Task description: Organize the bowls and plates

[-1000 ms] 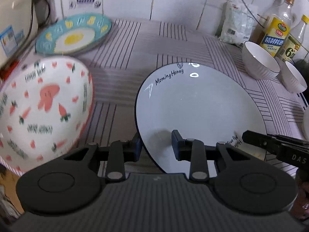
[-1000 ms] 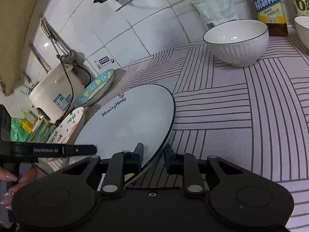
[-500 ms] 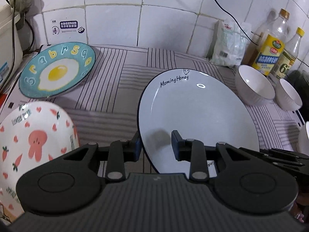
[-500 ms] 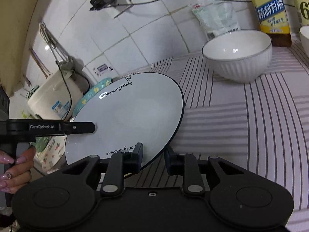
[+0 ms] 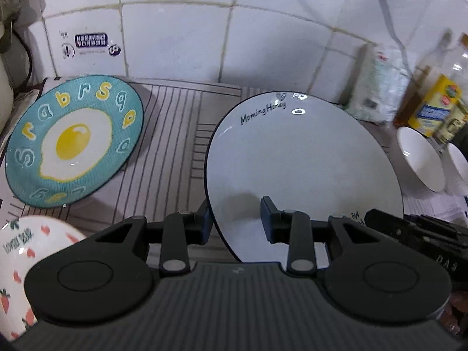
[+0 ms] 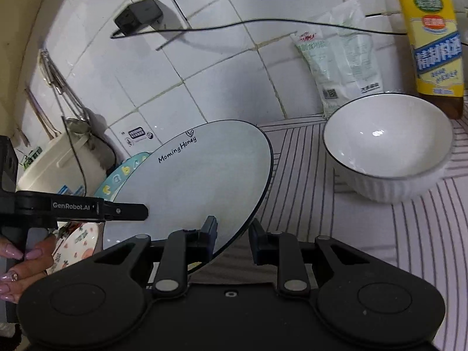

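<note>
The white plate (image 5: 304, 169) has been carried toward the tiled wall, and the egg plate (image 5: 73, 143) now lies level with it. The left gripper (image 5: 235, 222) and right gripper (image 6: 232, 238) each clamp the white plate's rim, holding it tilted above the striped mat (image 5: 175, 122), with a white bowl (image 6: 389, 152) to its right.

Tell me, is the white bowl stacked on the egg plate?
No. In the right wrist view the white bowl stands alone on the striped mat, far from the egg plate.
</note>
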Demonstrator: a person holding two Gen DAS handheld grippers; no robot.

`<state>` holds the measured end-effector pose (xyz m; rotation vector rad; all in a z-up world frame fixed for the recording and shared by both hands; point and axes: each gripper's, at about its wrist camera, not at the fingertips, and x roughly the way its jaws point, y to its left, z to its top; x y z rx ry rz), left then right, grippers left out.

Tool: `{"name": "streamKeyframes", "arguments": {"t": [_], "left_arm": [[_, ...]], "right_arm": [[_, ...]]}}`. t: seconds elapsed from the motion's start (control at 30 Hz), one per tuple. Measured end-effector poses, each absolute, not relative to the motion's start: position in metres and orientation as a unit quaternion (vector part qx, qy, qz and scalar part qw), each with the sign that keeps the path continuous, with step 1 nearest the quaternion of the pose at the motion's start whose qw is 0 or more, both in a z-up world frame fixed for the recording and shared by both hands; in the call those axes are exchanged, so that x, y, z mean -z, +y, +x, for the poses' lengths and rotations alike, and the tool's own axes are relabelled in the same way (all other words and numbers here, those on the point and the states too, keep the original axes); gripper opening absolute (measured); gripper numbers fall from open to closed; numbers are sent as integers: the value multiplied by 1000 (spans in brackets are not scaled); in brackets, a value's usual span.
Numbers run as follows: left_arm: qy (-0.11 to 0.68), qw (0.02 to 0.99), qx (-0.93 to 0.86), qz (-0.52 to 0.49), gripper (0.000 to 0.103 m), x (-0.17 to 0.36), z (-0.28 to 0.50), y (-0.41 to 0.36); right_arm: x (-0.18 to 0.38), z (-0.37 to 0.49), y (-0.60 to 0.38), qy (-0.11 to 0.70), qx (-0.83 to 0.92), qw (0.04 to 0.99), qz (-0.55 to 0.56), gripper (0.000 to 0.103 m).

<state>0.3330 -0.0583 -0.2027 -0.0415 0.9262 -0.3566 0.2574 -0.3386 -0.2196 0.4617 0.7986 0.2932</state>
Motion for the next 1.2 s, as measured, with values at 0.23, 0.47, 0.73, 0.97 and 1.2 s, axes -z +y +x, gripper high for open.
{"name": "streamKeyframes", "arguments": {"t": [0.23,0.47,0.73,0.97,1.2], "left_arm": [[445,878,178,-20,31,203,377,-59],[463,867,186,-7,31,220,394,-72],[485,857,176,11,39,225,389,-85],[476,863,164,33,57,196,361,-80],[471,865,166,52,69,172,330,-68]], "right_arm": [[228,296,-324,399,-128,887,197,31],[229,308,-315,413,-96,888,178,32],[233,312,-303,427,-50,895,120,43],[211,298,-287,415,-26,907,63,70],[174,279,-287,397,-44,913,82,81]]}}
